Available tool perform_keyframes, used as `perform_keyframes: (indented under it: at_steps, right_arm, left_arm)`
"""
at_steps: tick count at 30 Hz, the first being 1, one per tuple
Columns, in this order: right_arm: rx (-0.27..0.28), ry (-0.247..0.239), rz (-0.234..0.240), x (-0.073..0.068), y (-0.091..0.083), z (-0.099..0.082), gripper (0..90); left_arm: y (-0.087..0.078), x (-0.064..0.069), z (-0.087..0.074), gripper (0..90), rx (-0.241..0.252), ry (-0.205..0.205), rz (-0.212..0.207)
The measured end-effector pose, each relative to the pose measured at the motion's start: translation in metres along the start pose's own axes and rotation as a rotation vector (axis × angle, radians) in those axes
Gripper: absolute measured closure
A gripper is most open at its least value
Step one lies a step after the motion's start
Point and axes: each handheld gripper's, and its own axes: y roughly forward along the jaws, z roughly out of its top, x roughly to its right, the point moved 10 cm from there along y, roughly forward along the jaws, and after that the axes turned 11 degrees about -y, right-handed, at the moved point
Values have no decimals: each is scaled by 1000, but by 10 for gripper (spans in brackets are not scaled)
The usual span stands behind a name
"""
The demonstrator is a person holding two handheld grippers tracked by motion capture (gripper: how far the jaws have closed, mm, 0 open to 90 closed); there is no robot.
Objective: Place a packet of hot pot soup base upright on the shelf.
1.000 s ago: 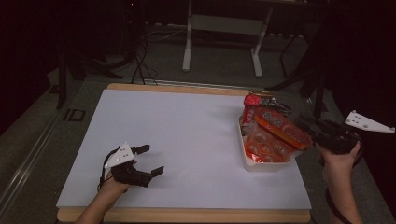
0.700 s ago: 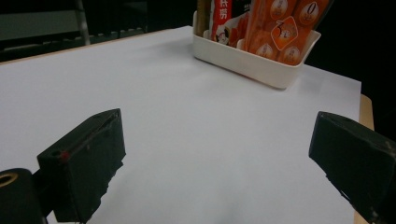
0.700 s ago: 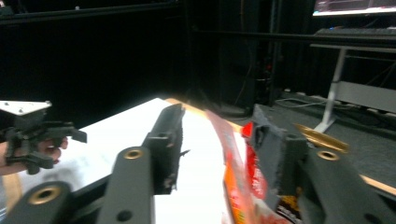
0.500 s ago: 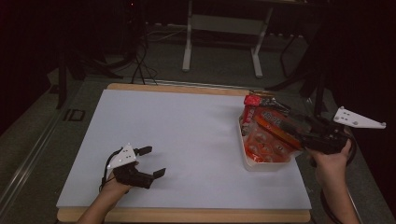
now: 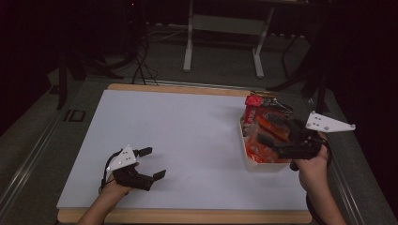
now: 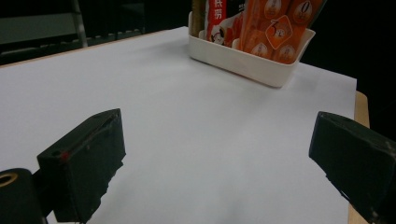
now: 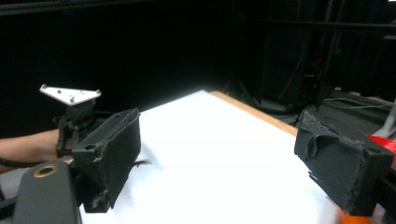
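A white bin (image 5: 261,167) at the table's right side holds orange snack packets (image 5: 256,151) and a red packet (image 5: 255,101) at its far end. My right gripper (image 5: 268,130) hovers over the bin and points left. Its jaws have just been opening and stand open with nothing between them. In the right gripper view the right gripper (image 7: 226,158) looks across the white sheet. My left gripper (image 5: 152,162) rests open near the front left of the sheet, empty. From the left gripper (image 6: 219,163) the bin (image 6: 252,63) and its orange packets (image 6: 275,28) show far ahead.
A white sheet (image 5: 187,136) covers the wooden table (image 5: 187,216). A metal stand (image 5: 225,28) and cables lie on the floor behind the table. The left hand's gripper (image 7: 74,116) shows far off in the right gripper view.
My right gripper has moved left from beyond the table's right edge to above the bin, and its jaws have spread wider. The left gripper has stayed put.
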Motion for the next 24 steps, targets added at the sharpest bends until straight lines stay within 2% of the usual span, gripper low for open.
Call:
perform_keyframes:
  at_steps: [7, 14, 20, 24]
  right_arm:
    - [-33, -17, 45, -22, 13, -15, 141]
    - [-60, 9, 112, -45, 28, -44, 141]
    - [-96, 23, 129, -53, 38, -67, 142]
    - [-128, 2, 126, -56, 41, -79, 142]
  left_arm:
    - [0, 0, -1, 42, -4, 2, 2]
    - [0, 0, -1, 42, -3, 5, 1]
    - [-1, 0, -1, 42, -2, 8, 2]
    - [-1, -1, -1, 42, 0, 7, 2]
